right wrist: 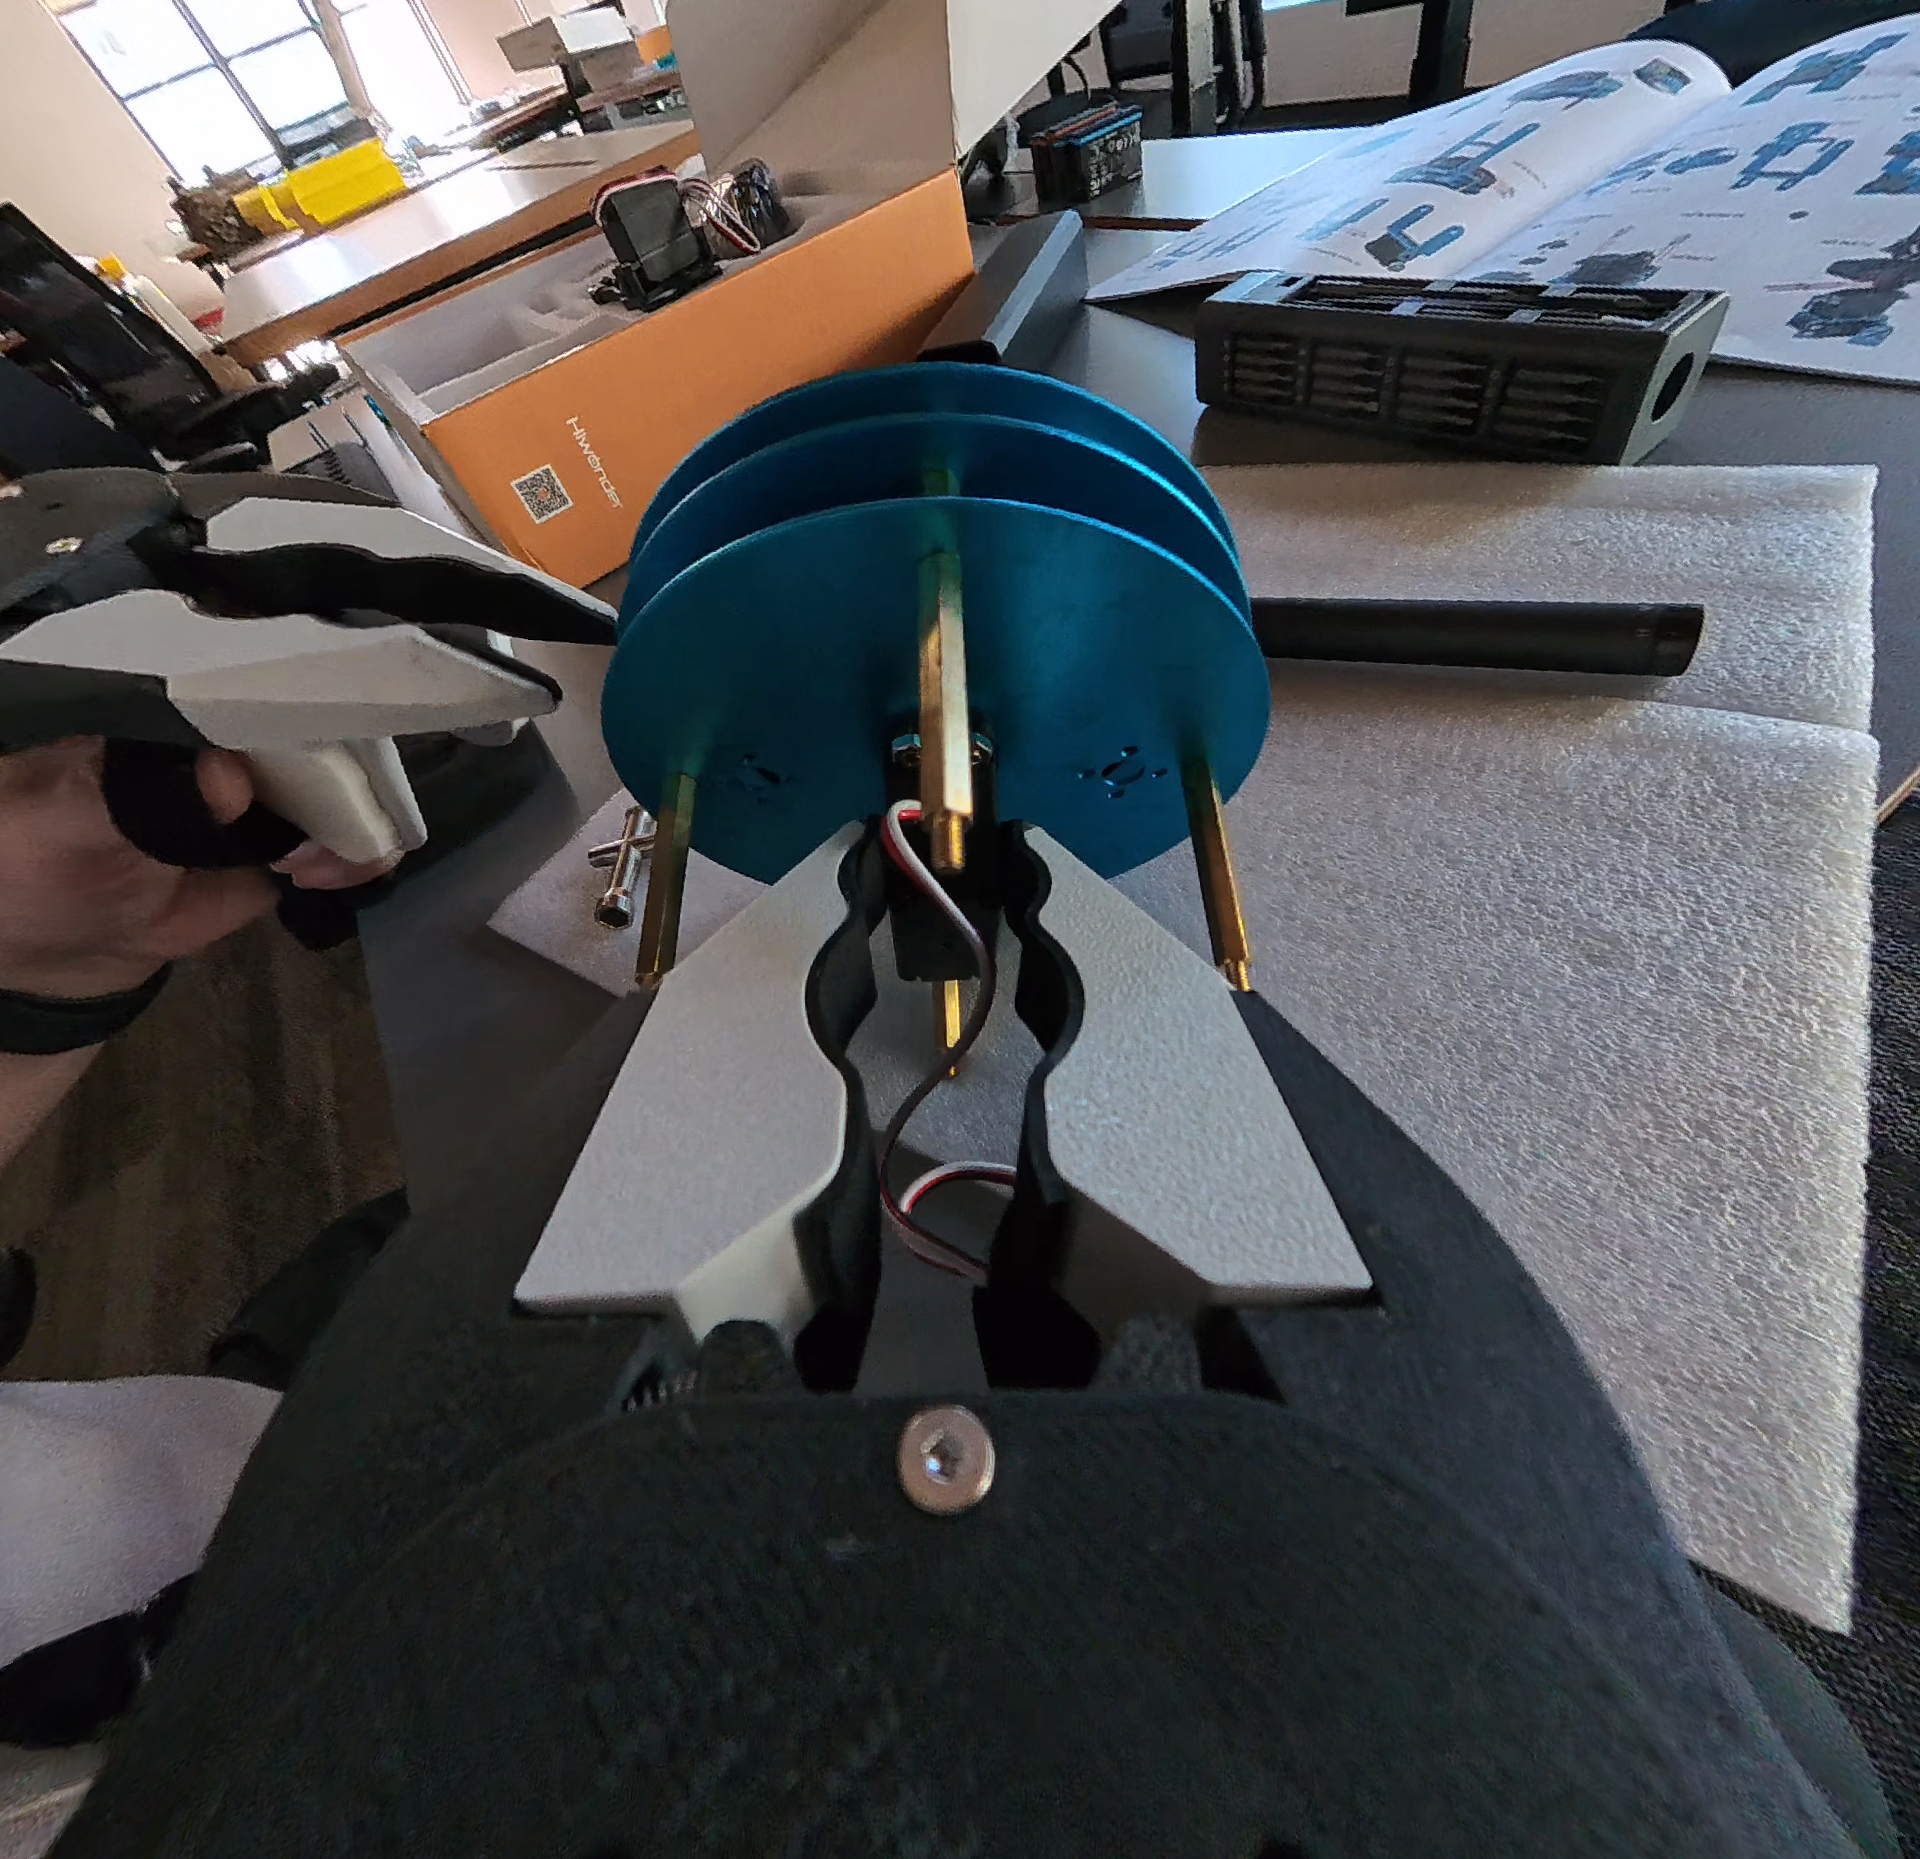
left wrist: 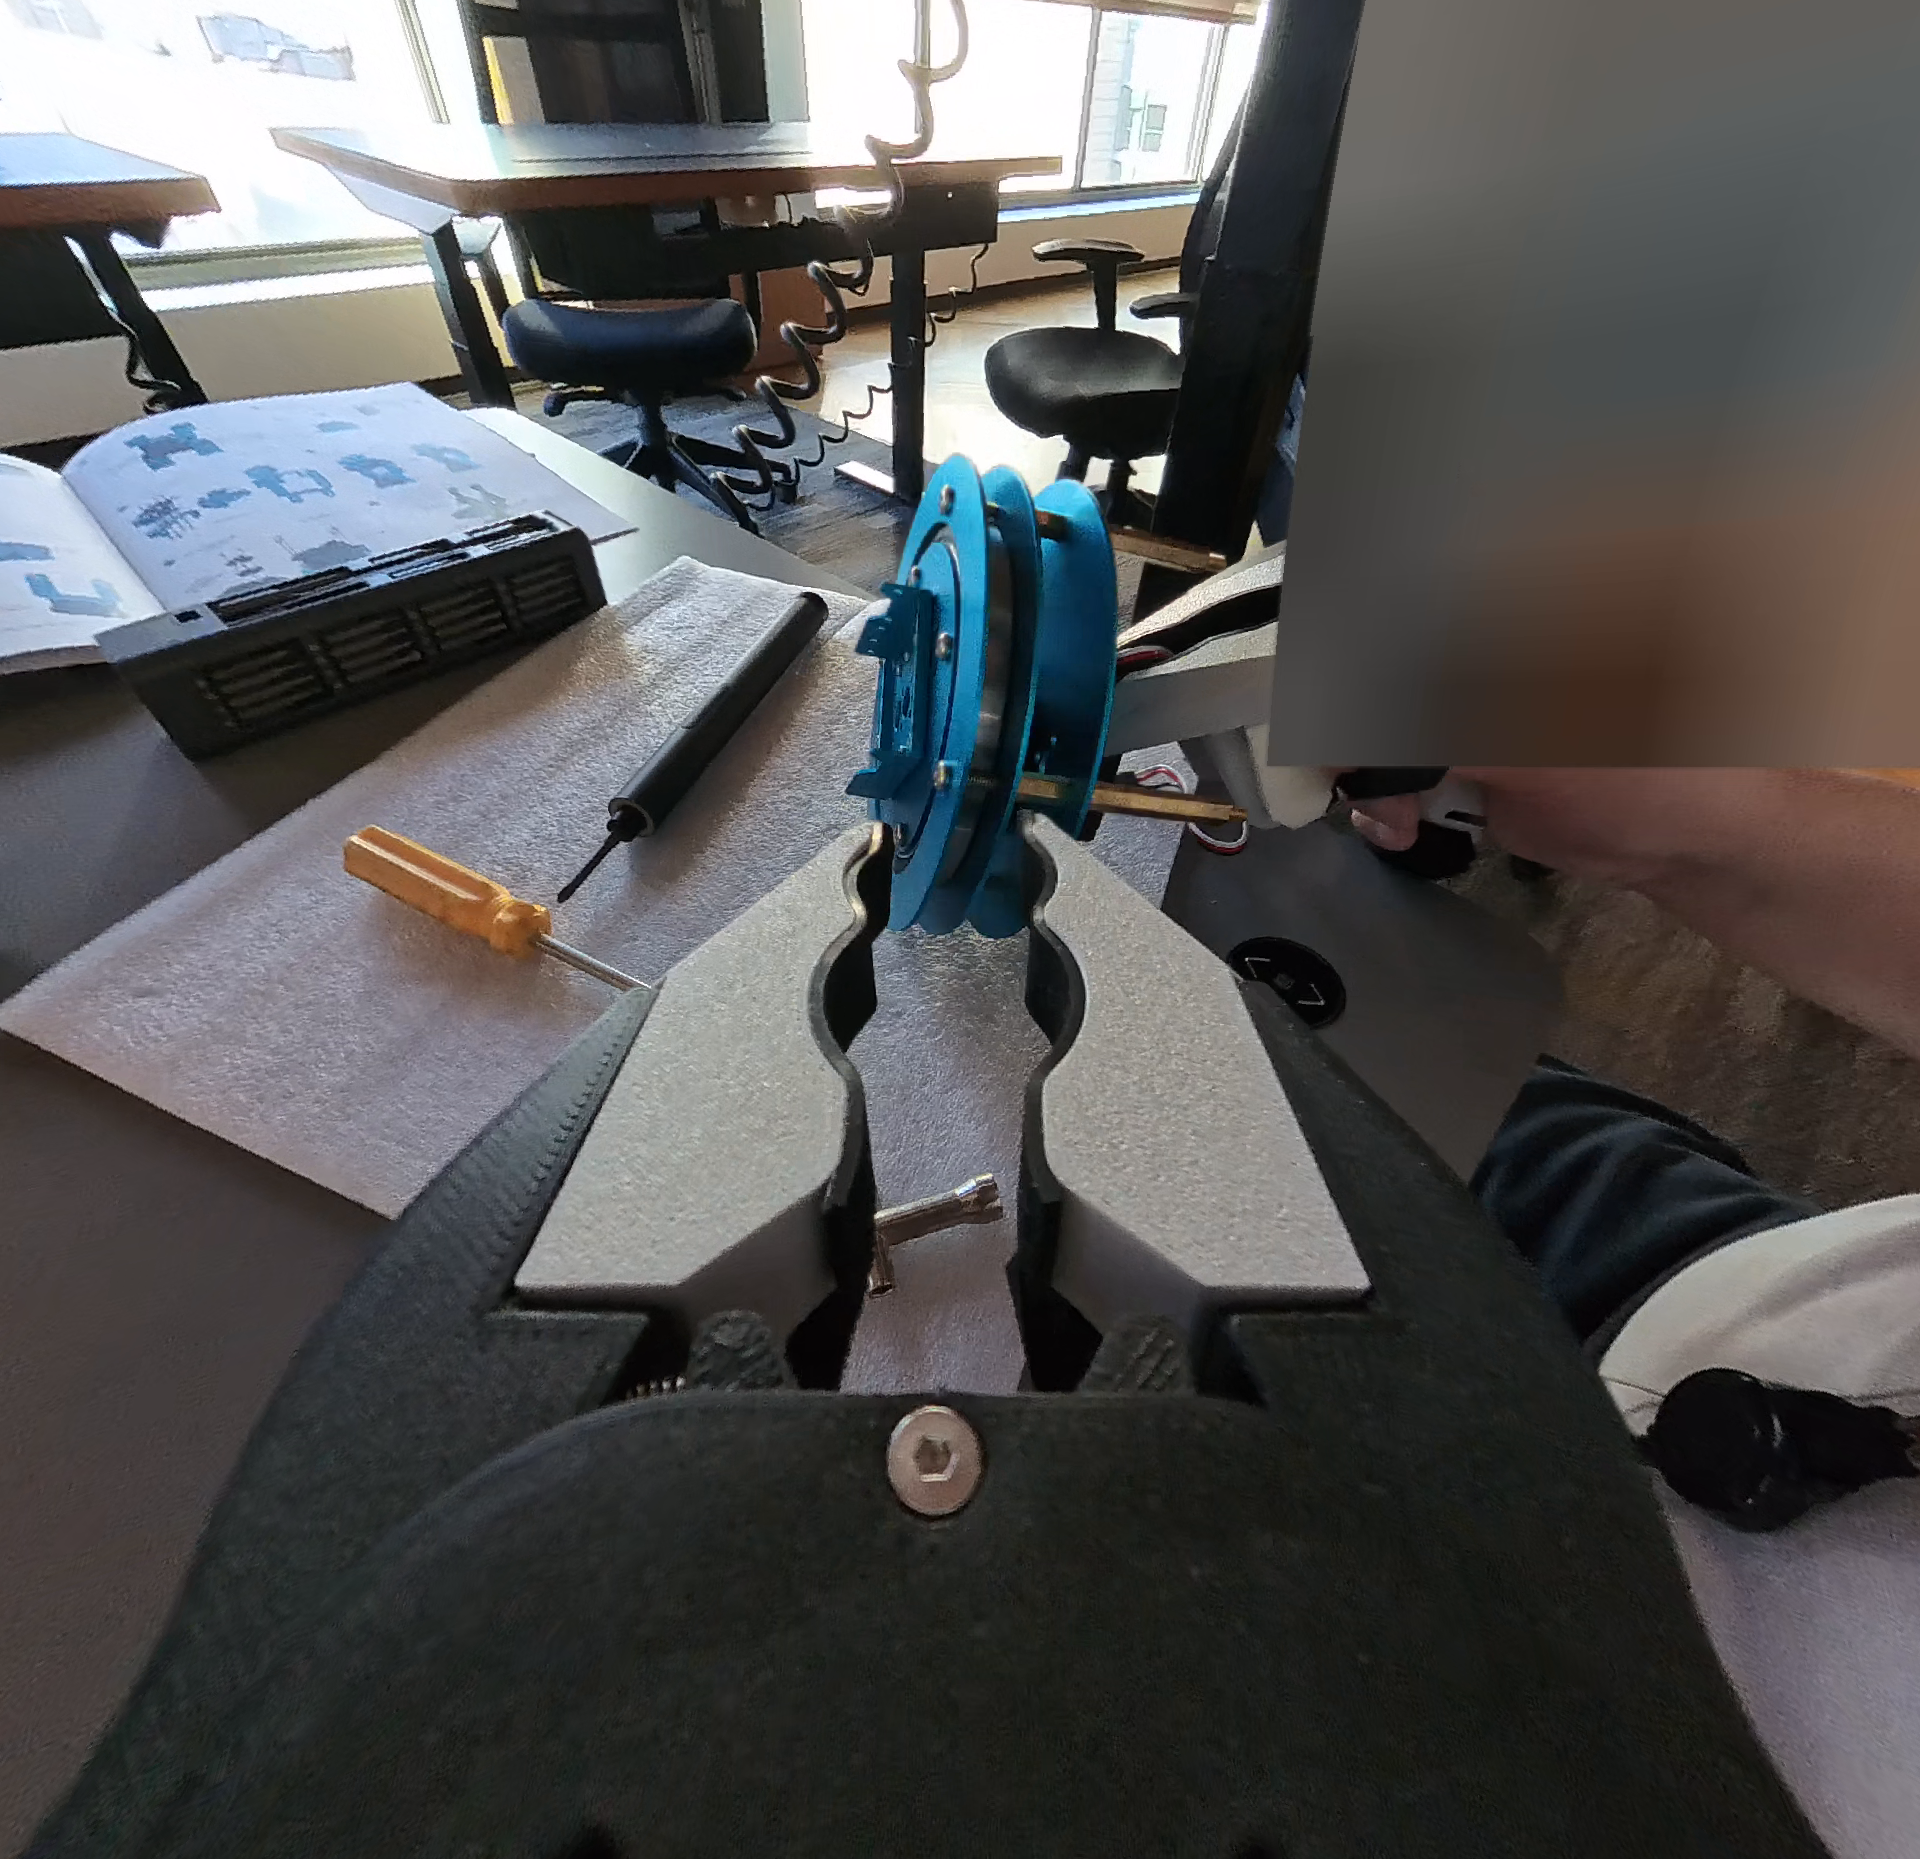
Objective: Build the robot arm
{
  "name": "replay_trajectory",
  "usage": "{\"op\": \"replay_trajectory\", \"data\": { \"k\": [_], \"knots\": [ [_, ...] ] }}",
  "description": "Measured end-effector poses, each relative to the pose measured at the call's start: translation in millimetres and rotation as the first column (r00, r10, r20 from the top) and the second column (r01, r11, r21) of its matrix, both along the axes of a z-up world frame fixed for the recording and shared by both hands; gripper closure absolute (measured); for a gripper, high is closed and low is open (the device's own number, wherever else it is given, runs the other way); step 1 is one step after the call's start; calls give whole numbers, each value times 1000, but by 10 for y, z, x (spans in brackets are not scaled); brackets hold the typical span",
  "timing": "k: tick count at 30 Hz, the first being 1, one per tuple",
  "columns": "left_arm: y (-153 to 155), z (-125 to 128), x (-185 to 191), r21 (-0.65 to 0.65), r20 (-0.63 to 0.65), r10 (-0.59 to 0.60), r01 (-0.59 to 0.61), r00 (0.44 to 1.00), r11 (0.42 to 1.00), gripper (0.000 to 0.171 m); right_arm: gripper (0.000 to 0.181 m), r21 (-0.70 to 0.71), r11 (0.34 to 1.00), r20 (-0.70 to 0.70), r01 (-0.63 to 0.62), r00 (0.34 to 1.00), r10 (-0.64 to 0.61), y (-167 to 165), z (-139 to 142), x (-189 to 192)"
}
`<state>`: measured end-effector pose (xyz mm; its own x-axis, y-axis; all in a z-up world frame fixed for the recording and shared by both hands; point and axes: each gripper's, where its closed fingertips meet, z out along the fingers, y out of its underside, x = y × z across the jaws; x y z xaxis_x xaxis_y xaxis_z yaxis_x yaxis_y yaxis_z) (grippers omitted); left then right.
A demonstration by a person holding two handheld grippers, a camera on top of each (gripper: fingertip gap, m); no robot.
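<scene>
Sunlit office, grey desk (left wrist: 187, 1134), white foam mat (right wrist: 1558, 978), open booklet (left wrist: 260, 479)

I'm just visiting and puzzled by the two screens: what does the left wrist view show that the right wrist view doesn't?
Only the left wrist view shows the orange-handled screwdriver on the foam mat and the office chairs by the windows.

Only the right wrist view shows the orange box, the brass standoffs and the servo wires.

Both show the blue disc assembly, gripped by the left hand-held gripper and the right hand-held gripper, plus the black electric screwdriver, the bit case and the open manual.
</scene>
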<state>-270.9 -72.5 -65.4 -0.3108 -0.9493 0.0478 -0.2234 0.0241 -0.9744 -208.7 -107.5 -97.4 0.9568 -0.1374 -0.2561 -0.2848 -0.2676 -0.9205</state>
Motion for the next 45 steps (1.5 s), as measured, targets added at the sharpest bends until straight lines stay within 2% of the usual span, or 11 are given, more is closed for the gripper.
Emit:
{"op": "replay_trajectory", "data": {
  "k": [6,12,26,33,38,45],
  "knots": [
    [-13,-2,-4,-66,-6,-42,41,999,997,151,160,7,1000,33,-18,999,18,-45,-6,-6],
    [-95,-57,22,-55,-16,-80,79,997,995,150,159,20,1000,79,-16,997,14,-110,-16,-1],
    [-306,-64,258,129,20,-116,112,993,985,129,159,36,999,82,-15,997,12,-136,-34,35],
    [-331,-65,333,212,48,-90,78,995,974,139,158,45,999,59,-15,998,12,-155,-48,59],
    [-342,-114,360,262,30,-98,86,995,961,135,158,48,999,53,-18,998,15,-158,-50,62],
    [-325,-134,397,355,32,-81,65,996,933,142,158,49,998,32,-24,999,22,-163,-55,66]
  ]
}}
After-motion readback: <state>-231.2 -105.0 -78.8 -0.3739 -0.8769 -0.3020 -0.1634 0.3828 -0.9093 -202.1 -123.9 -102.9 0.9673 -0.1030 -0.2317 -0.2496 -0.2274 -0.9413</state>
